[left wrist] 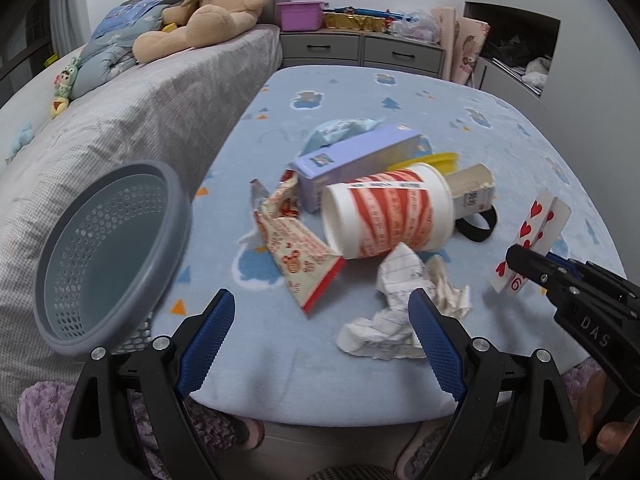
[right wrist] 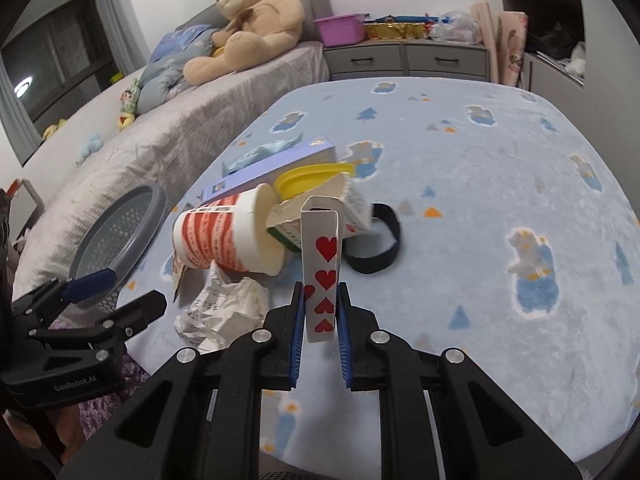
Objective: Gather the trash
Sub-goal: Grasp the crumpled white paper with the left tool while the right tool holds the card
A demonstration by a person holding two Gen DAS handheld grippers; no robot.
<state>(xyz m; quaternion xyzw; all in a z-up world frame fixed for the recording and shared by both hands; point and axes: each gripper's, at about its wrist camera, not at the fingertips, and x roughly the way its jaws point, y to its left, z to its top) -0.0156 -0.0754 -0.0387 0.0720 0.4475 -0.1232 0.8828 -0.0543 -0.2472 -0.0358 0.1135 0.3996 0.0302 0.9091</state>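
Both cameras ride just behind their own tongs and look forward and down across the blue bed (left wrist: 360, 92) toward the teddy bear (left wrist: 208, 4) at the far headboard. The left wrist view sits close over the near bed edge, with the grey basket (left wrist: 108, 252) left of the striped cup (left wrist: 384, 216). The right wrist view stands right of that cup (right wrist: 224, 236), slightly higher. Both share the cup, the basket (right wrist: 120, 224), the bear (right wrist: 256, 20) and each other's tongs.

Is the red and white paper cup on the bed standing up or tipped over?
Tipped over. The paper cup lies on its side on the blue blanket, open mouth facing the left wrist camera.
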